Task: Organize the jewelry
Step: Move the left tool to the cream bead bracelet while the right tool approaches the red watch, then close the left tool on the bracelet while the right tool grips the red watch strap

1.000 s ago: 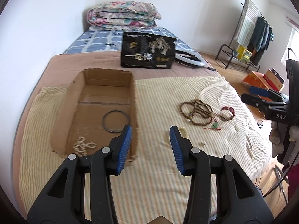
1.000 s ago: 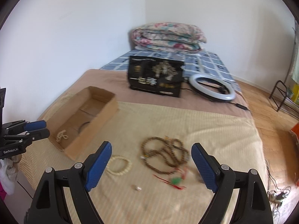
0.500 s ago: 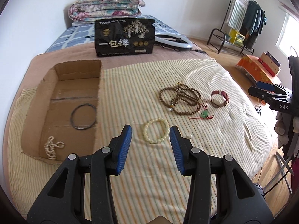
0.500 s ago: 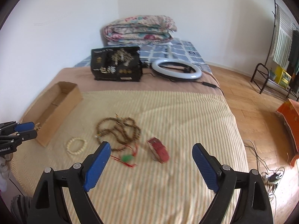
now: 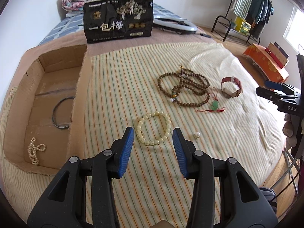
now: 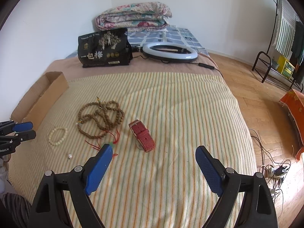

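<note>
On the striped blanket lie a cream bead bracelet (image 5: 153,128), a brown bead necklace (image 5: 183,89), a green pendant on red cord (image 5: 214,105), a red strap watch (image 5: 230,87) and a loose pearl (image 5: 197,134). My left gripper (image 5: 153,134) is open and empty, hovering just before the cream bracelet. The cardboard box (image 5: 79,87) at left holds a dark ring (image 5: 61,112) and a pearl strand (image 5: 34,151). My right gripper (image 6: 153,153) is wide open and empty, near the red watch (image 6: 142,135); its left finger hides part of the pendant.
A black printed bag (image 5: 118,20), a ring light (image 6: 169,52) and folded quilts (image 6: 133,17) sit at the bed's far end. Wooden floor with cables (image 6: 273,169), a clothes rack (image 5: 245,9) and an orange box (image 5: 266,60) lie to the right.
My left gripper has swung right from the box to the cream bracelet and moved closer. My right gripper has swung right, from the brown beads toward the red watch.
</note>
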